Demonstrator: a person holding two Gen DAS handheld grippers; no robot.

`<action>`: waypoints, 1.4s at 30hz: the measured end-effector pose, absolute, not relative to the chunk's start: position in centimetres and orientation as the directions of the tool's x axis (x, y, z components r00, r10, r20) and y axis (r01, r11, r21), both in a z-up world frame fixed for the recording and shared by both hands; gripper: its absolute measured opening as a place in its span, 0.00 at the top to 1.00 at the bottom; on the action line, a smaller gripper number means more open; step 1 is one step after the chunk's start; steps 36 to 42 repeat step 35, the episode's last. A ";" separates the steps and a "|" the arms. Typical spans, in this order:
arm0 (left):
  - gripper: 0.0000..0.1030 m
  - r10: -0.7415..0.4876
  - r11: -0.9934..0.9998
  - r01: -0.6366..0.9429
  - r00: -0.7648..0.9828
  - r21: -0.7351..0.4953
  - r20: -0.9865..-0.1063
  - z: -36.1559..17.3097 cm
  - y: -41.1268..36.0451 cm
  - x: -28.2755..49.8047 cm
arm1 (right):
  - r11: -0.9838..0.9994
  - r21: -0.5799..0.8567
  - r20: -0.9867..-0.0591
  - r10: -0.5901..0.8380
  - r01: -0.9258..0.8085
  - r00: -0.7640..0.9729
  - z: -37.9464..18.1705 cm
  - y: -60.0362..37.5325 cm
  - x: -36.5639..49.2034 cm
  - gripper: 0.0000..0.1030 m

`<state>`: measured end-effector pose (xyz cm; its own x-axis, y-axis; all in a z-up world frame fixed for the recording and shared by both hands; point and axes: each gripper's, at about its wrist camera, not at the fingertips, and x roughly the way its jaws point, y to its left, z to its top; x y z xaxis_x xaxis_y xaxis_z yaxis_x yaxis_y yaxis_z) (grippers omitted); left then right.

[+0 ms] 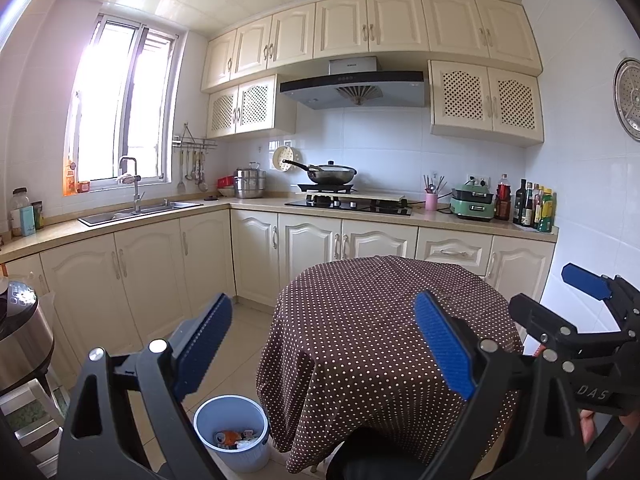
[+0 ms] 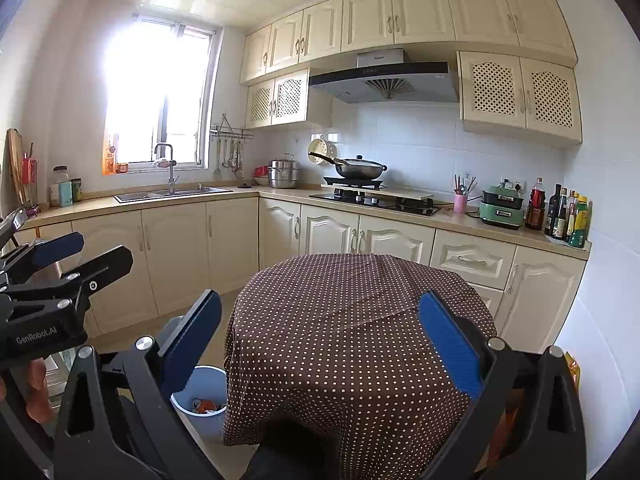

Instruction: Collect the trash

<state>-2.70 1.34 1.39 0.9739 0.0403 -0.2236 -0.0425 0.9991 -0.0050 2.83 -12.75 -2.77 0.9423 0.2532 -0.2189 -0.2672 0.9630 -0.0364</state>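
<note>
1. Progress: trash bin [image 1: 231,432] on the floor already holds a can and some wrappers; the dotted tablecloth [image 1: 380,320] top shows no litter. My read is the task is near done or finished. Any trash behind the table can't be seen.
2. Left gripper [image 1: 322,344]: jaws spread wide, empty. Bin sits low, just below its left finger, beside the table edge.
3. Right gripper [image 2: 320,344]: also wide, holding nothing. Bin [image 2: 200,400] lies below and left of it, partly hidden by its left finger.
</note>
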 end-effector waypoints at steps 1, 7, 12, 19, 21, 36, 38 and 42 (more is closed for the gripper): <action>0.12 0.039 0.999 -0.042 0.974 -0.005 -0.224 1.4 1.5 -2.7 | 0.963 -0.036 -0.219 0.253 -0.267 0.942 -2.8 -12.8 2.8 0.07; 0.12 0.039 0.999 -0.041 0.974 -0.006 -0.224 1.4 1.5 -2.7 | 0.963 -0.037 -0.220 0.252 -0.266 0.942 -2.7 -12.7 2.8 0.07; 0.12 0.040 0.999 -0.042 0.974 -0.003 -0.224 1.4 1.4 -2.7 | 0.963 -0.037 -0.222 0.252 -0.266 0.942 -2.8 -12.7 2.8 0.07; 0.12 0.038 0.999 -0.040 0.974 -0.004 -0.224 1.4 1.5 -2.7 | 0.962 -0.036 -0.226 0.255 -0.269 0.940 -2.9 -12.8 2.9 0.07; 0.12 0.038 0.999 -0.040 0.973 -0.003 -0.226 1.3 1.4 -2.5 | 0.962 -0.036 -0.229 0.255 -0.270 0.939 -3.1 -12.9 3.1 0.07; 0.12 0.081 0.997 -0.072 0.950 0.039 -0.301 -0.6 2.8 1.8 | 0.976 -0.017 -0.303 0.201 -0.216 0.932 -5.1 -13.9 9.9 0.07; 0.12 0.081 0.997 -0.072 0.950 0.039 -0.301 -0.6 2.8 1.8 | 0.976 -0.017 -0.303 0.201 -0.216 0.932 -5.1 -13.9 9.9 0.07; 0.12 0.081 0.997 -0.072 0.950 0.039 -0.301 -0.6 2.8 1.8 | 0.976 -0.017 -0.303 0.201 -0.216 0.932 -5.1 -13.9 9.9 0.07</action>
